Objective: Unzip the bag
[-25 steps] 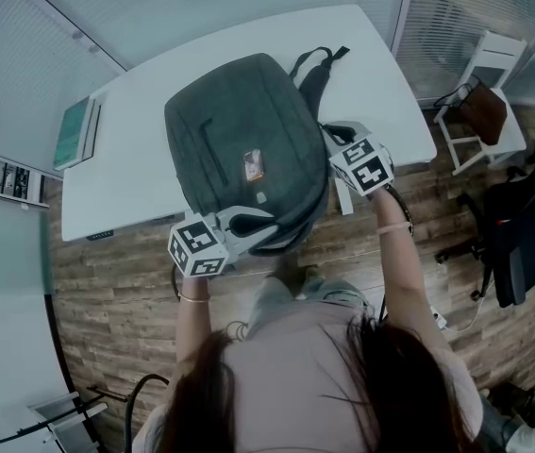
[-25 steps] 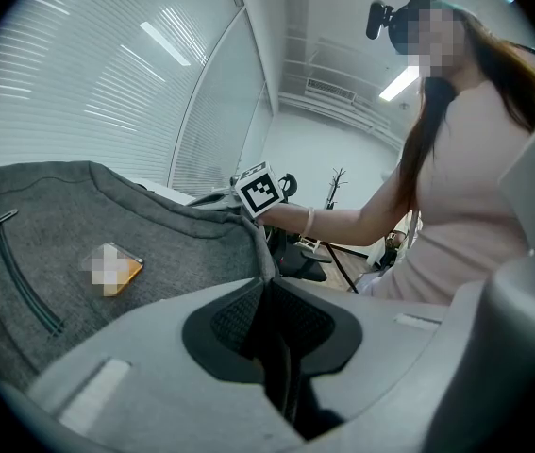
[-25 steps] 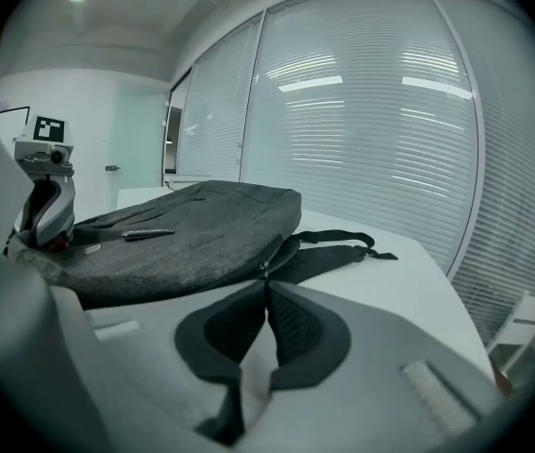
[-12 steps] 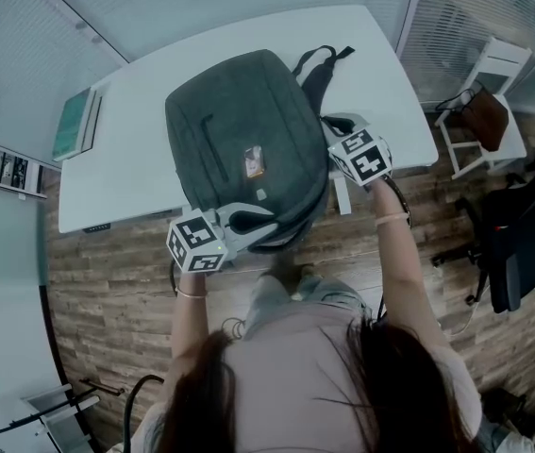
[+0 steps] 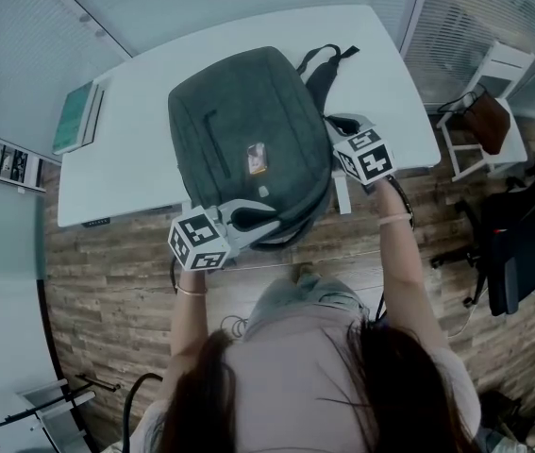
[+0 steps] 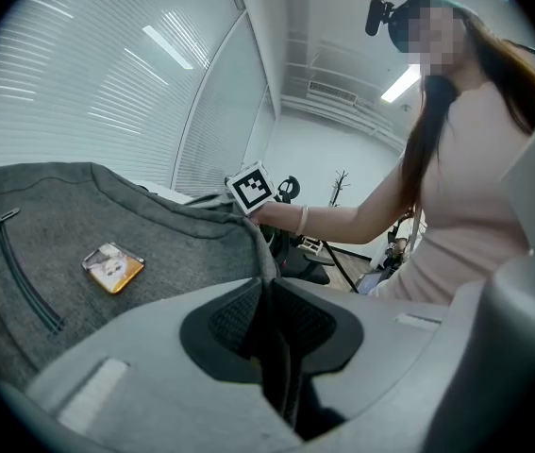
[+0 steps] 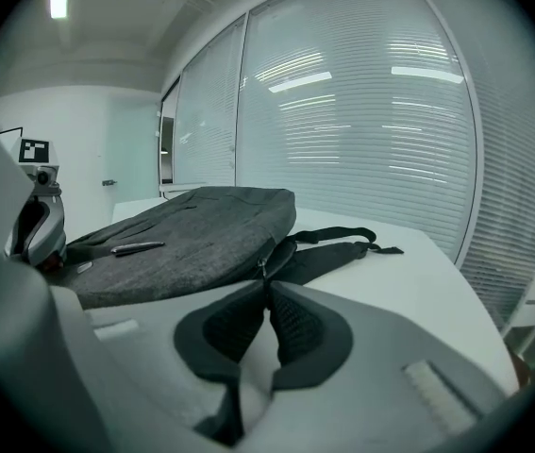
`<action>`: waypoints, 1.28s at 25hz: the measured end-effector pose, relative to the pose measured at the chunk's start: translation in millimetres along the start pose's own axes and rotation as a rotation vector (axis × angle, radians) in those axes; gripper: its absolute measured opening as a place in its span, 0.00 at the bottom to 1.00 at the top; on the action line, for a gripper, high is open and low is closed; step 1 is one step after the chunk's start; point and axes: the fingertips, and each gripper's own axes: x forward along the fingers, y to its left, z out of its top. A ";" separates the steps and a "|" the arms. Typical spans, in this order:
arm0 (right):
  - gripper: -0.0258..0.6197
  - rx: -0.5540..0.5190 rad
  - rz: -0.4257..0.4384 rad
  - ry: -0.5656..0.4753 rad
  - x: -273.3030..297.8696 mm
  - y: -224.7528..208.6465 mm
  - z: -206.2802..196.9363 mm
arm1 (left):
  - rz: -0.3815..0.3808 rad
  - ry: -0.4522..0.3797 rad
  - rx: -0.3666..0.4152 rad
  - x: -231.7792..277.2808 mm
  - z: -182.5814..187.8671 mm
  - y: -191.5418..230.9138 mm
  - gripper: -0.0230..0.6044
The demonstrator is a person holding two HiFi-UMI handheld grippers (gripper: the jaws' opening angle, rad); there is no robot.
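Observation:
A grey backpack [image 5: 239,130] lies flat on the white table [image 5: 125,159], with an amber tag [image 5: 256,159] on its front and its straps [image 5: 319,69] at the far end. My left gripper [image 5: 253,223] is at the bag's near edge. Its jaws are opening, and a dark fold of the bag still sits pinched between the pads [image 6: 239,314]. My right gripper [image 5: 335,132] is at the bag's right side, shut. The small zip pull [image 7: 261,270] runs down into its meeting tips [image 7: 267,291].
A green book [image 5: 74,118] lies at the table's left end. A white chair holding a brown bag [image 5: 484,111] and a black office chair [image 5: 522,234] stand to the right. The table's near edge runs under the bag, above a wooden floor.
The whole head view has drifted slightly. Both grippers keep their places on the bag, and the bag has not visibly opened.

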 end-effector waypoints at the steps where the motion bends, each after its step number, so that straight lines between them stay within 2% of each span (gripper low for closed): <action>1: 0.07 0.011 -0.001 -0.001 -0.8 0.4 -0.2 | 0.005 -0.001 -0.002 -0.5 0.2 0.4 0.12; 9: 0.08 0.069 -0.024 -0.042 -19.1 3.9 5.5 | 0.080 -0.052 -0.019 -7.7 9.3 2.8 0.17; 14: 0.08 0.115 -0.036 -0.077 -34.8 11.2 8.4 | 0.196 -0.195 -0.051 -31.7 28.4 12.8 0.14; 19: 0.08 0.162 -0.023 -0.109 -54.2 27.4 10.9 | 0.310 -0.238 -0.049 -57.0 29.4 15.0 0.14; 32: 0.05 0.122 -0.046 -0.186 -100.8 95.0 28.6 | 0.593 -0.335 -0.052 -106.7 21.4 -12.5 0.14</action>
